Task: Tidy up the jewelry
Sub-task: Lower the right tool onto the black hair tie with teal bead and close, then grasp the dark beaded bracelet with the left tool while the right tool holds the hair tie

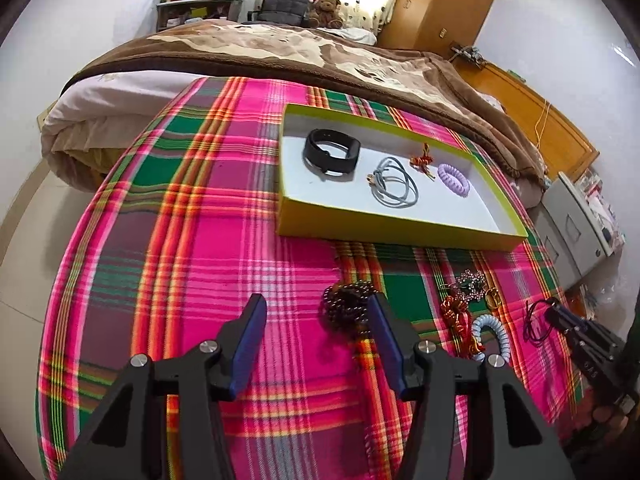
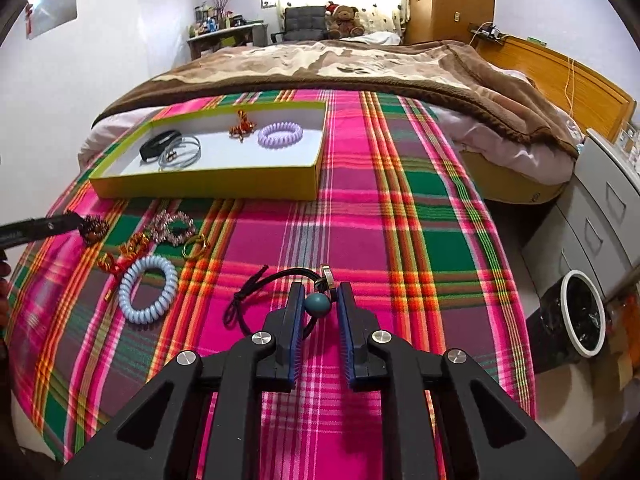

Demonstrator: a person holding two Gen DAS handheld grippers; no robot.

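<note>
Shallow yellow-green box [image 2: 208, 186], white inside, on plaid blanket [image 2: 400, 208]: black band [image 2: 158, 146], grey cord loops [image 2: 180, 154], lilac coil tie [image 2: 280, 134]. Loose in front: pale blue coil tie [image 2: 148, 290], dark bead bracelet [image 1: 348, 306]. Left gripper [image 1: 316, 312]: jaws wide apart, empty. Right gripper [image 2: 319, 298]: jaws narrowly apart around teal bead [image 2: 318, 304] of black cord [image 2: 256, 284], contact uncertain.

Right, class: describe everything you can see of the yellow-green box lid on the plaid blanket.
The box is a shallow rectangular tray, seemingly cardboard, with yellow-green walls and a white floor. It lies flat and open on the plaid blanket, beyond the loose jewelry. Inside lie a black band, grey looped cord, a small red-gold knot ornament and a lilac coil hair tie. Neither tool touches it.
</note>
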